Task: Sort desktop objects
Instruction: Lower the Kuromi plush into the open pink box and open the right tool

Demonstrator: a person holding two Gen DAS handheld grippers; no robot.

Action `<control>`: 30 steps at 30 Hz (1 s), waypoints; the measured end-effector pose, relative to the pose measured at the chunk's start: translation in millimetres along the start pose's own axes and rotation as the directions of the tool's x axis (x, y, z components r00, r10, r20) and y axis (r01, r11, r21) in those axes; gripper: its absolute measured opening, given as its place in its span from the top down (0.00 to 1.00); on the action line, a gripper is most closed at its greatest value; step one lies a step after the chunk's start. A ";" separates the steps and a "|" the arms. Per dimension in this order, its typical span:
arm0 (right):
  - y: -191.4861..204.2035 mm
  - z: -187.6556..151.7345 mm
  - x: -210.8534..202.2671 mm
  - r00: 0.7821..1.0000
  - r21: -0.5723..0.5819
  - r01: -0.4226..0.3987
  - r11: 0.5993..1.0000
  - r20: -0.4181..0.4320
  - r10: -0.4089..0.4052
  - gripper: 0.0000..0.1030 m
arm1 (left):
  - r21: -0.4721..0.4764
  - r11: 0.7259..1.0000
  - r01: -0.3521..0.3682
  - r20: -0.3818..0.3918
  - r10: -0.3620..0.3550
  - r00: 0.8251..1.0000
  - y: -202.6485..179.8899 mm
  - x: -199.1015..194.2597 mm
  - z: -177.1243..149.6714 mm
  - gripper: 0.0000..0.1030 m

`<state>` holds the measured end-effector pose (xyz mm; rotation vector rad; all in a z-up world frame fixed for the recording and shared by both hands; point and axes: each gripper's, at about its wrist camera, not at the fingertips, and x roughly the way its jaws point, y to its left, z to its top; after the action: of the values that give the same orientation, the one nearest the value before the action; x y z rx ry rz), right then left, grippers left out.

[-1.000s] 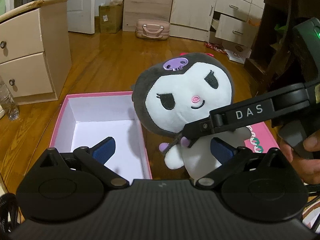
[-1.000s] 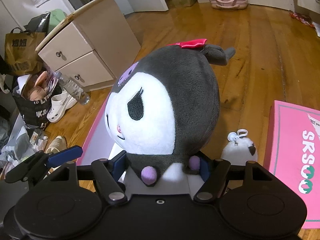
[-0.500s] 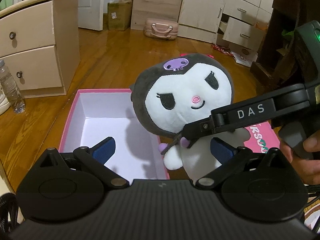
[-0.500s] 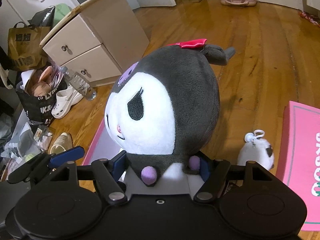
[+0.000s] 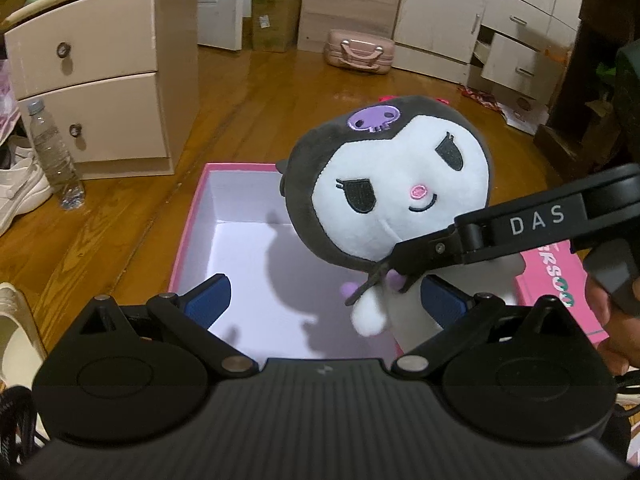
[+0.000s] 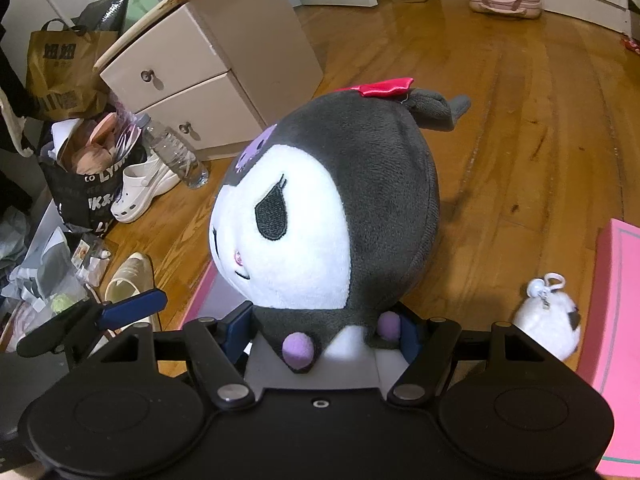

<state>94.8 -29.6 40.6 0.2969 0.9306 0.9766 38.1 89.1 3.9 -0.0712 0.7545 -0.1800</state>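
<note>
A black-and-white plush doll (image 5: 396, 196) with a purple skull mark and red bow is held in the air over the right side of an open pink box (image 5: 192, 232) with a white inside. My right gripper (image 6: 326, 326) is shut on the plush doll (image 6: 332, 208) at its neck and body. It also shows in the left wrist view as a black arm marked DAS. My left gripper (image 5: 324, 300) is open and empty, just in front of the box's near edge. A small white plush keychain (image 6: 550, 320) lies on the wooden floor to the right.
A pink box lid (image 6: 618, 320) lies at the right. A beige two-drawer cabinet (image 5: 100, 76) stands left, with a water bottle (image 5: 54, 156), white shoes (image 6: 140, 188) and bags beside it. A pink case (image 5: 360, 52) and more drawers stand at the back.
The plush doll, held by my right gripper, has moved left over the open box. The left gripper view has shifted, with the cabinet and bottle now closer in. Both grippers keep their states.
</note>
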 end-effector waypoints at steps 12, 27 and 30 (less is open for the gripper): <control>17.1 3.3 28.7 0.999 -0.004 -0.028 1.000 -0.032 0.027 0.27 | -0.099 0.995 0.015 0.013 -0.014 1.000 36.6 6.9 -12.8 0.00; 27.7 1.7 58.8 0.993 0.000 -0.052 0.999 -0.105 0.051 0.27 | -0.039 0.999 -0.022 -0.026 0.021 0.999 52.5 16.3 -22.9 0.00; 26.3 2.7 64.4 0.991 0.016 -0.050 0.999 -0.120 0.051 0.27 | -0.020 0.999 -0.031 -0.037 0.030 0.999 52.9 17.7 -23.4 0.00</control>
<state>96.3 37.7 23.3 0.2761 1.0444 1.0442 41.9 137.8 -31.8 -0.0756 0.7937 -0.1449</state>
